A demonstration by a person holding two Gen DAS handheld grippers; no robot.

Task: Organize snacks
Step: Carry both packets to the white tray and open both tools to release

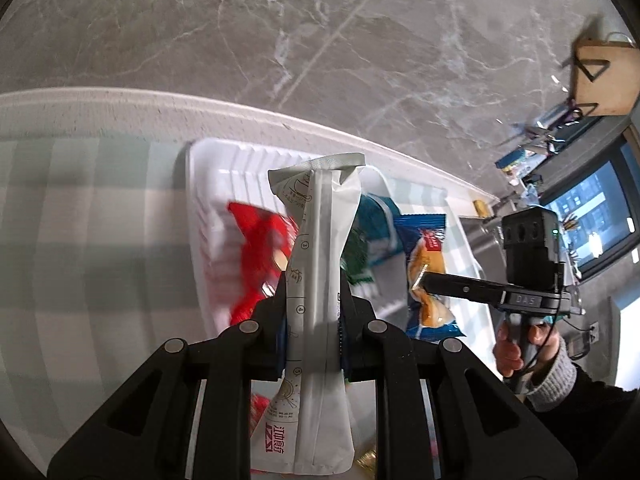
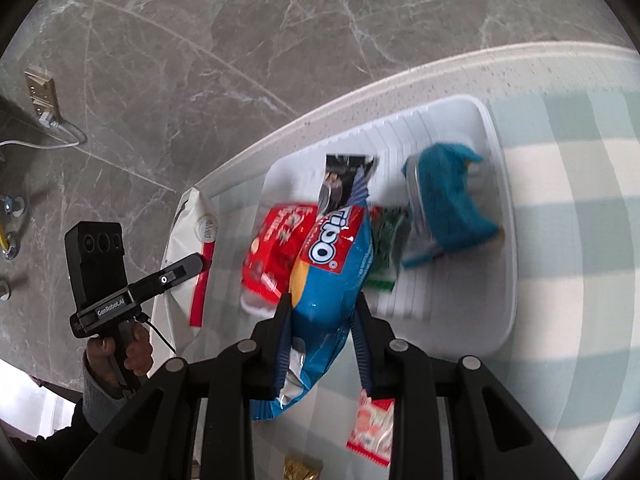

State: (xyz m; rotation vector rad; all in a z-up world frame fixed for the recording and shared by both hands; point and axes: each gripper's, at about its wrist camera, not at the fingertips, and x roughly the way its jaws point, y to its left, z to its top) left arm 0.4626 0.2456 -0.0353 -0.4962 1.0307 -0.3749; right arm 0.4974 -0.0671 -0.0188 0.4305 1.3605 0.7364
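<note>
A tall white sachet (image 1: 320,280) is pinched upright between the pads of the left gripper (image 1: 313,312), and a blue "Tibo" snack bag (image 2: 332,276) is clamped at its middle by the right gripper (image 2: 322,316); both packets are carried above a white ribbed tray (image 2: 500,208) that is set on a pale green checked cloth (image 2: 580,240) near the table's far edge. In the tray a red packet (image 2: 268,256), a small green packet (image 2: 386,248) and a teal packet (image 2: 448,200) are already seen lying, the last one blurred. Two small items, a red-and-white sweet wrapper (image 2: 372,428) and a gold-wrapped piece (image 2: 300,470), are left on the cloth outside the tray. Several risks can be judged from here. The sachet is gripped low, so its long upper end could be tipped over the tray's rim when it is let go. The blue bag is puffy and slick and is squeezed across its air-filled belly, so it might be slipped out early or be burst if pressed harder. Since both loads are brought over the same crowded tray, the two grippers could be knocked together, or the lying packets could be pushed out over the low wall.
</note>
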